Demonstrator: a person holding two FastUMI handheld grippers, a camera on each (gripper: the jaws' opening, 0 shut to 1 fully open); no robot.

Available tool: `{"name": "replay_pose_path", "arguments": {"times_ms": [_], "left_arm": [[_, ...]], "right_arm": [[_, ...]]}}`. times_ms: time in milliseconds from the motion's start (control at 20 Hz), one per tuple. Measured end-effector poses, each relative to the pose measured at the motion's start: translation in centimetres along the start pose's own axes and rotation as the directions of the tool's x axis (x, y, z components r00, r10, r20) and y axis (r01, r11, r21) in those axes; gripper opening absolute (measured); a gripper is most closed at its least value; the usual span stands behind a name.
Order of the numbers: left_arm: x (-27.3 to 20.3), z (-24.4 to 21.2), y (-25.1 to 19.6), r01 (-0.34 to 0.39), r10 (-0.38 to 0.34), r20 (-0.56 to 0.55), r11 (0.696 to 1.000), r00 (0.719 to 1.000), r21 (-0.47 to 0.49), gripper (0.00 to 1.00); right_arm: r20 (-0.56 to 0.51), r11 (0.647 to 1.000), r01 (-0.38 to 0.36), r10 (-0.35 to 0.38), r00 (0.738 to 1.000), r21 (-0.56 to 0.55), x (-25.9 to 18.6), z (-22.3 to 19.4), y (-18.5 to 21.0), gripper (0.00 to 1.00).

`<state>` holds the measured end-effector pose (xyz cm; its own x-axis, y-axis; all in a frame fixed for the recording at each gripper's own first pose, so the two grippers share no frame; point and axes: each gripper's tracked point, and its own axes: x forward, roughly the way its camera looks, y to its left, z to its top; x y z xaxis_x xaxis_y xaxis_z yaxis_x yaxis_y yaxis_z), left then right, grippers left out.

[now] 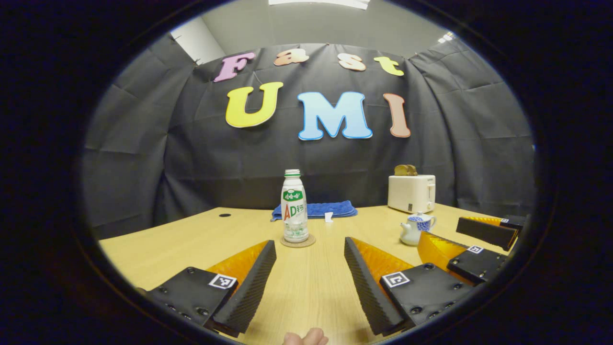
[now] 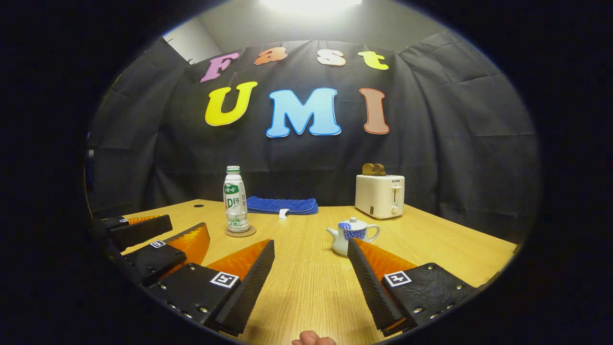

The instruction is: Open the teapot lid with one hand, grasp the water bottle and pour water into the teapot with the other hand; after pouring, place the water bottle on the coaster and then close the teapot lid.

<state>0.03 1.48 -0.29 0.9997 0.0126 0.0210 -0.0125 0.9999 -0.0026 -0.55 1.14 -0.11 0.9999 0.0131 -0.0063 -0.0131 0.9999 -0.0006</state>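
The bottle (image 1: 294, 206), white with a green label, stands upright on a round coaster (image 1: 298, 241) on the table (image 1: 306, 282), straight ahead of my left gripper (image 1: 310, 268), whose fingers are spread apart with nothing between them. The small white-and-blue teapot (image 2: 351, 235), lid on, sits just beyond my right gripper (image 2: 311, 270), also spread wide, near its right finger.
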Motion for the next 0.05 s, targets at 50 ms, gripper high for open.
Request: {"name": "replay_pose_path", "arguments": {"times_ms": [50], "left_arm": [[-0.05, 0.00, -0.06, 0.004, -0.004, 0.000, 1.000, 1.000, -0.001, 0.99]], "right_arm": [[0.002, 1.000, 0.000, 0.000, 1.000, -0.002, 0.06, 0.14, 0.08, 0.95]]}}
